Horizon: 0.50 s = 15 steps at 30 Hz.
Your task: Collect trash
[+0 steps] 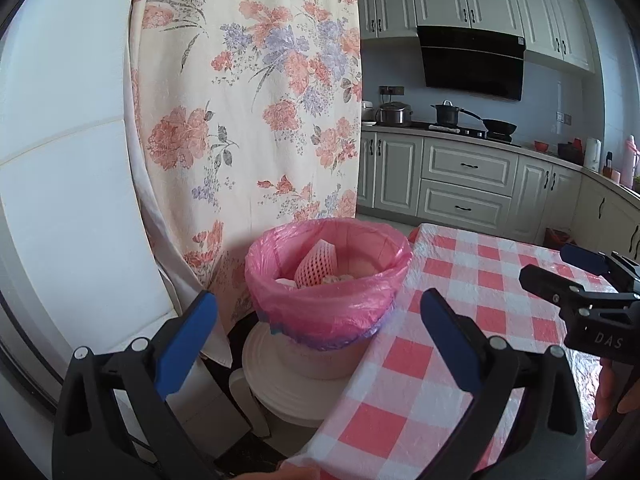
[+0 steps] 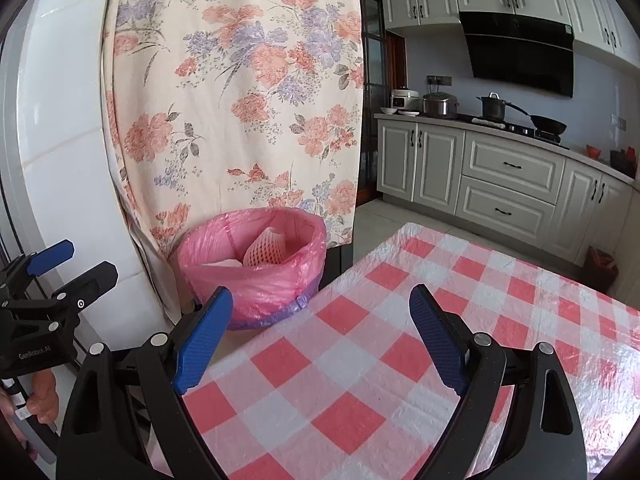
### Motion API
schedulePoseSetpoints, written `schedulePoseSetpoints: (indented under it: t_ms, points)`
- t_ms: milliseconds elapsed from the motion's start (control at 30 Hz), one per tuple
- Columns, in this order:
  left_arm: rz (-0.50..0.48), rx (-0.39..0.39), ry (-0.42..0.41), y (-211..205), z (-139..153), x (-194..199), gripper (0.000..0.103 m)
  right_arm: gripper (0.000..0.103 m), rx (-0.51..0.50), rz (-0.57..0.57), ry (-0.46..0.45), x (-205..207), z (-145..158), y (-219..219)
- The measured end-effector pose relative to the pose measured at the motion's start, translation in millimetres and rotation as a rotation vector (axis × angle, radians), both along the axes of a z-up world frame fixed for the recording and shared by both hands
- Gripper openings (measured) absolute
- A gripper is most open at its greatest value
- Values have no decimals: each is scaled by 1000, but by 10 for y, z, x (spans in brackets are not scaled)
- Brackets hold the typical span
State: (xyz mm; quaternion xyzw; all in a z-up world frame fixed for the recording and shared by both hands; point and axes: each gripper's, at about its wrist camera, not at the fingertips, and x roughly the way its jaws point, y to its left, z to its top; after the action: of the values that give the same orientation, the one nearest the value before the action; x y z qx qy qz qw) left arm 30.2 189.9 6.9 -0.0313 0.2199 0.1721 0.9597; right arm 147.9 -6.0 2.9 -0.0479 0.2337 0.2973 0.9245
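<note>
Both hand-held grippers, left [image 1: 318, 324] and right [image 2: 322, 318], are wide open and hold nothing. The trash, a pink foam net [image 1: 316, 266], sits inside the pink-lined bin [image 1: 328, 276] beside the checkered counter [image 2: 400, 344], close for dropping.

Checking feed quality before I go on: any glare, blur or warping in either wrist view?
Left wrist view: sharp; fisheye bends the wall and cabinets; dark vignette corners; mild sheen on the tablecloth. Right wrist view: sharp too; same bowing; stronger glare on the tablecloth's right side; pink bin evenly lit.
</note>
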Motion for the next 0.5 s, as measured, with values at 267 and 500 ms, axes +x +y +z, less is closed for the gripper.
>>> schedulePoseSetpoints:
  t_ms: [267, 500]
  points:
    - [-27, -8, 6, -47, -2, -126, 98, 85, -12, -1, -31, -203, 29, -79]
    - [-39, 2, 5, -71, 50, -164, 98, 85, -20, 0, -39, -275, 80, -103]
